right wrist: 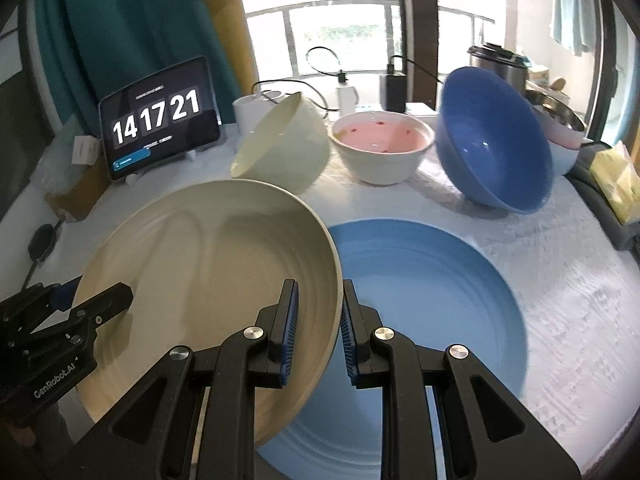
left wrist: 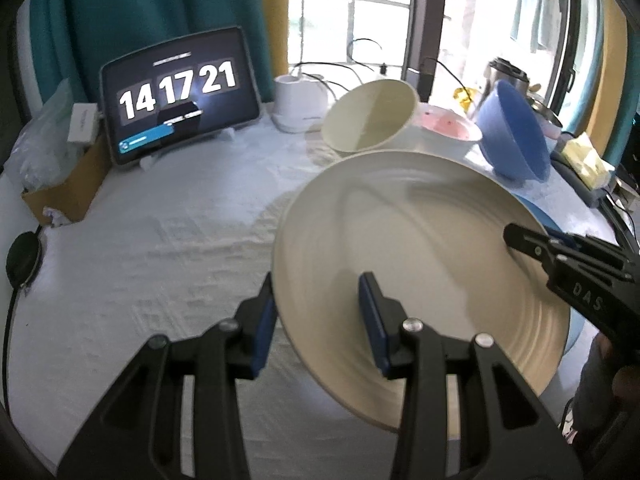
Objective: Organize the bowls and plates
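A wide, cream-coloured ribbed ceramic plate [right wrist: 208, 288] is held tilted above the white textured tablecloth [left wrist: 140, 240], carried between two tongs. The left gripper [left wrist: 318, 320] straddles the plate's near-left rim, one blue-padded finger below the edge and the other on the upper face, clamped on it. The right gripper [right wrist: 318, 328] pinches the opposite rim, its blue ribbed pads [right wrist: 290, 328] pressed either side of the edge (in the left wrist view this gripper comes in from the right, its black tip lying on the plate's inner face).

Just beside and partly under the cream plate lies a flat light-blue ribbed plate [right wrist: 432, 288], resting on the cloth.

Farther back stand three bowls in a row: a cream bowl [right wrist: 280, 148] tipped on its side, a white bowl with a pink inside [right wrist: 382, 148] upright, and a deep blue bowl [right wrist: 492, 140] tilted toward the camera. A tablet [right wrist: 160, 120] showing a clock leans at the back left.
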`<state>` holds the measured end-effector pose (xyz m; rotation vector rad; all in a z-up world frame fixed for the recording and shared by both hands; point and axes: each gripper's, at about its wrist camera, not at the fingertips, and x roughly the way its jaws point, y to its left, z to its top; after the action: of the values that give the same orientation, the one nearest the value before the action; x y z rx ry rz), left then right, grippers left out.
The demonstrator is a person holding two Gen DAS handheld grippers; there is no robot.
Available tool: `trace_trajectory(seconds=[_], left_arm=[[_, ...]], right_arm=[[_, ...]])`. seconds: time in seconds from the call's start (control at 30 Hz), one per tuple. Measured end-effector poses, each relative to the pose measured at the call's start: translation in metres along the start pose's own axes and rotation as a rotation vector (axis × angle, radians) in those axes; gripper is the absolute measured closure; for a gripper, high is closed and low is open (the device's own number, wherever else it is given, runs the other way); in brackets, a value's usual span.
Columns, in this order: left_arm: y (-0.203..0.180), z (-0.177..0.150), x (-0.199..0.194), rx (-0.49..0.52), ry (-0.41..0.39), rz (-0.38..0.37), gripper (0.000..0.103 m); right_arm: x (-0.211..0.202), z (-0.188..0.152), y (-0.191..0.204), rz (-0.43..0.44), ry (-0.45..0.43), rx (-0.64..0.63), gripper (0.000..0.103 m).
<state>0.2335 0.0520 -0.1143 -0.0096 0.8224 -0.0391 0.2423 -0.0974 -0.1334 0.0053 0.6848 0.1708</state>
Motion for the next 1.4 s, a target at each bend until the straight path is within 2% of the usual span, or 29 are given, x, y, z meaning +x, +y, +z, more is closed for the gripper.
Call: trace_trajectory(seconds=[0.8, 1.17, 1.37, 1.4], left_arm=[[-0.093, -0.002, 0.020, 0.107, 0.062, -0.046, 0.062], [-0.109, 0.001, 0.034, 0.134, 0.083, 0.017, 0.061], [-0.104, 0.003, 0.033, 0.114, 0.085, -0.008, 0.058], [-0.103, 0.003, 0.032, 0.109, 0.081, -0.011, 0.057]], right_arm=[[-0.020, -0.026, -0.085, -0.088, -0.013, 0.095, 0.081], [-0.020, -0.027, -0.096, -0.083, -0.032, 0.097, 0.081], [-0.023, -0.024, -0.097, -0.081, -0.043, 0.107, 0.080], [-0.024, -0.023, -0.097, -0.091, -0.049, 0.107, 0.077]])
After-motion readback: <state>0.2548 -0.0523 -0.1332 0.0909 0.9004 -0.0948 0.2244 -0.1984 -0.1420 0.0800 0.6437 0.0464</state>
